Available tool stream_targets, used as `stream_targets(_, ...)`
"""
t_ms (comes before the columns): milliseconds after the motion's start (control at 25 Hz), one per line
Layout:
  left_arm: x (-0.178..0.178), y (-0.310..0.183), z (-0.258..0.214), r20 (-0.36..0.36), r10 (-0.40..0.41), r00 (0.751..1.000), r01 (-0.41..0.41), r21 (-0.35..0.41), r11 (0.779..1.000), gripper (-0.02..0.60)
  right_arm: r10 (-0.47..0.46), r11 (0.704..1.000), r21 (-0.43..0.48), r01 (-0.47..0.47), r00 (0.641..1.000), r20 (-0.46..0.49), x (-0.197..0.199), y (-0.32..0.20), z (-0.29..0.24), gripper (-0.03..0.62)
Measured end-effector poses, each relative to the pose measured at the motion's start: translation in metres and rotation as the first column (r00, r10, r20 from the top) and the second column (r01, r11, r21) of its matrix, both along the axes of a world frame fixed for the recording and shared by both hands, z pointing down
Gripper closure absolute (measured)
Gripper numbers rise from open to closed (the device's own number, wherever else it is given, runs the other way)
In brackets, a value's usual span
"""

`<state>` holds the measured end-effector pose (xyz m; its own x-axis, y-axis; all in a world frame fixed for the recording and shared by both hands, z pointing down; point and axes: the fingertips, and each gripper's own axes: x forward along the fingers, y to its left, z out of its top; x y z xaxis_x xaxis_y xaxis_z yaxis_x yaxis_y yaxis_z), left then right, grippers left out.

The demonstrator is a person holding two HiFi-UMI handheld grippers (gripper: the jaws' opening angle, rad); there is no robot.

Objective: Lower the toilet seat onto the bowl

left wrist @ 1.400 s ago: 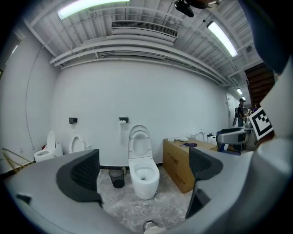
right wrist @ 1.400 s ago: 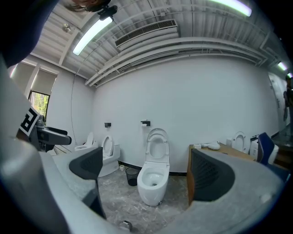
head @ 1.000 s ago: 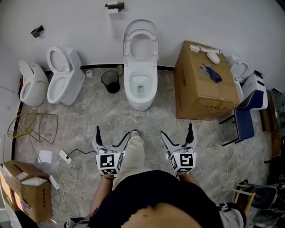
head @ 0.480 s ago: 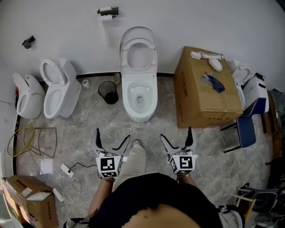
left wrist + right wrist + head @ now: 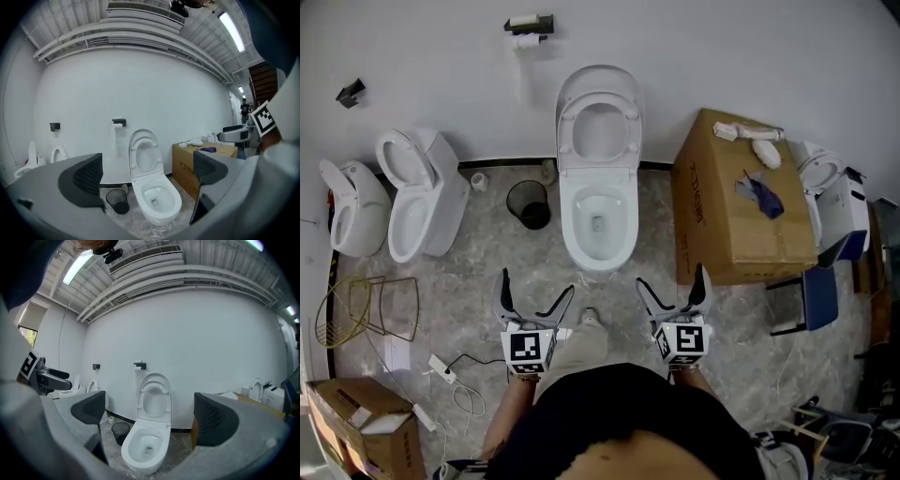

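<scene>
My left claw [image 5: 536,296] and right claw [image 5: 672,287] are both spread, pinching nothing. At 12 o'clock, well apart, the white oval toilet seat [image 5: 569,131] stands raised above the white ceramic bowl [image 5: 598,261].

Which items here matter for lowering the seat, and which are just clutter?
Job: raised toilet seat, bowl, left gripper and right gripper, both open and empty.
Clutter: cardboard box, black bin, two other toilets, wire basket.
</scene>
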<state>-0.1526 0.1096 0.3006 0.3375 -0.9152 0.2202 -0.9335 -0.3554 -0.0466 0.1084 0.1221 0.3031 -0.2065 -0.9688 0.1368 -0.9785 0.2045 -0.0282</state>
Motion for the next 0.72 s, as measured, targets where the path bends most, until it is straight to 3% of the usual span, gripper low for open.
stream_targets(400,-0.008,-0.08,-0.002,-0.014,0.029,0.999,-0.029,0.004,1.0,0.006,0.015,1.0,-0.027,-0.016,1.0,-0.014,-0.008,-0.081,0.003,0.013)
stream_targets(600,-0.004,-0.108,0.007,-0.012,0.075,0.997,-0.075,-0.007,0.997,0.006,0.019,1.0,-0.005,-0.019,1.0,-0.024,-0.013,-0.115,0.0,0.013)
stream_targets(720,-0.005,-0.127,0.003,-0.019,0.063,0.998,-0.063,0.011,0.998,0.006,0.013,1.0,0.006,-0.013,0.999,-0.031,-0.013,-0.133,-0.002,0.013)
